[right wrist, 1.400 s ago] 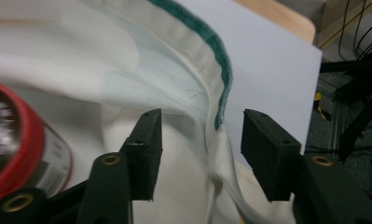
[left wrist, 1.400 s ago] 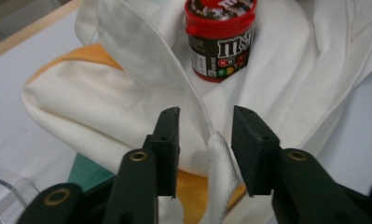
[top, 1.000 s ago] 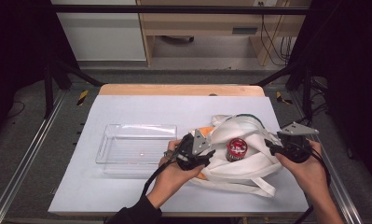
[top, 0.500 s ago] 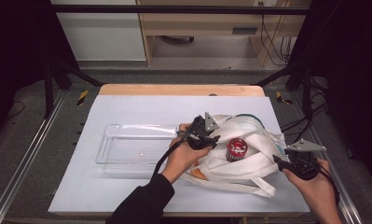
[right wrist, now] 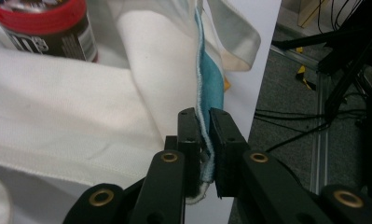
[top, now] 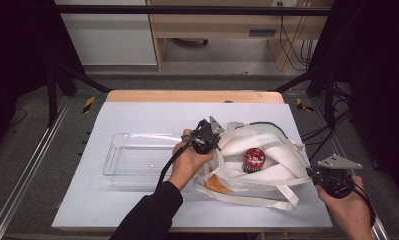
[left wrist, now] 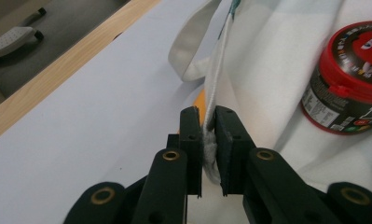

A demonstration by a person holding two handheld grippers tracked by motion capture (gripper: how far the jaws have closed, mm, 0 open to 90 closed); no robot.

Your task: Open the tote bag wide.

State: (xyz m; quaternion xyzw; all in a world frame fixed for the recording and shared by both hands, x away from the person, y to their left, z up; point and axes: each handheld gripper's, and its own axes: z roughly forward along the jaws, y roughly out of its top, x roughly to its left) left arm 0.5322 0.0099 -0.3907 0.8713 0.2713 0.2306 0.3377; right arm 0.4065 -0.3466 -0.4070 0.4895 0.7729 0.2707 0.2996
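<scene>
High view: white cloth bag (top: 267,165) on tabletop (top: 137,210), red-lidded jar (top: 253,160) inside. Left gripper (top: 213,145) and right gripper (top: 317,176), jaws just closed, each pinch bag rim. Pull rims apart evenly, keep jar upright.

Matt off-white woven cloth bag (top: 267,160) pinched between matt black plastic pads of left gripper (left wrist: 208,135), fuzzy teal-edged hem in right gripper (right wrist: 201,140), glossy red plastic-lidded jar (left wrist: 349,79) just right of left gripper, clear glossy plastic tray (top: 137,157), smooth matt table sheet (top: 137,115), wooden edge (top: 187,96).
</scene>
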